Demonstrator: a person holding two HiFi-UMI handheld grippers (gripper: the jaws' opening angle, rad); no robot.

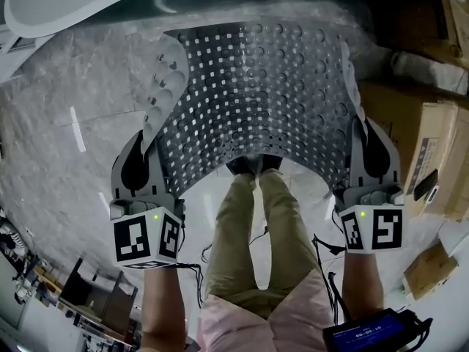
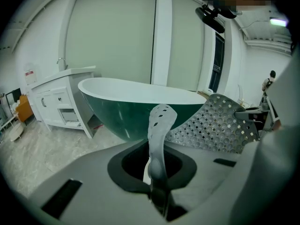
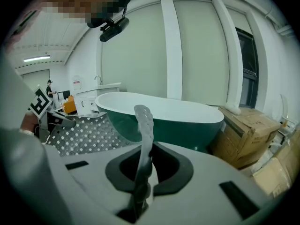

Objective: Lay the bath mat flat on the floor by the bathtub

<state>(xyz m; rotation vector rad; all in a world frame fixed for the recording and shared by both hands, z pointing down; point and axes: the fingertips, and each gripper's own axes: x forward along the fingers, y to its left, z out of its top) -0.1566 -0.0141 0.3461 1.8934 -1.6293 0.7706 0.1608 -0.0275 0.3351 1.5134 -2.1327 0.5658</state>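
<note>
Over marbled floor [image 1: 66, 160], below the bathtub [image 1: 73, 6] at top of frame, your left gripper [image 1: 149, 152] and right gripper [image 1: 364, 149] each pinch a side edge of the bath mat [image 1: 271, 101] sagging at centre, which seems light and floppy, best held at its corners.

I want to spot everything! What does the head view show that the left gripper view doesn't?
Only the head view shows the person's legs and shoes. Only the left gripper view shows the white cabinet standing beside the tub. Both show the bath mat held up off the floor, and the bathtub.
</note>
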